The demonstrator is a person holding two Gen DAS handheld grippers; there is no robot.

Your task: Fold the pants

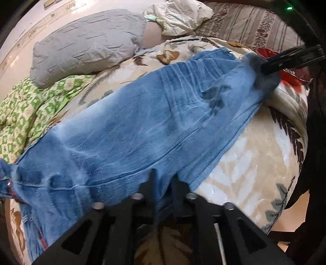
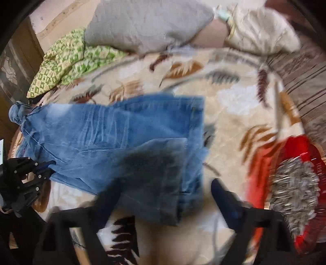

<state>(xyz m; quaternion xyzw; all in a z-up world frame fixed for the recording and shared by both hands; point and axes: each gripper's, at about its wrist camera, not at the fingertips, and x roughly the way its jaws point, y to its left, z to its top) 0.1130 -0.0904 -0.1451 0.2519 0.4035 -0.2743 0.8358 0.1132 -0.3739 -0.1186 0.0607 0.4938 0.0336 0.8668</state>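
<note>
Blue jeans (image 1: 142, 126) lie stretched across a leaf-print bedspread (image 1: 244, 173). My left gripper (image 1: 163, 181) is shut on the near edge of the jeans. In the left wrist view my right gripper (image 1: 271, 65) is at the far end of the jeans, over a dark hem. In the right wrist view the jeans (image 2: 122, 142) lie folded over, a dark cuff lying between the fingers. My right gripper (image 2: 163, 195) is open, its fingers wide apart on either side of the cuff. My left gripper (image 2: 43, 171) shows at the left, gripping the jeans' edge.
A grey pillow (image 1: 85, 51), a green patterned quilt (image 1: 30, 110) and a cream pillow (image 1: 181, 18) lie at the back of the bed. A red cloth with a silver patch (image 2: 293, 189) lies at the right. A striped blanket (image 1: 250, 26) is at the far right.
</note>
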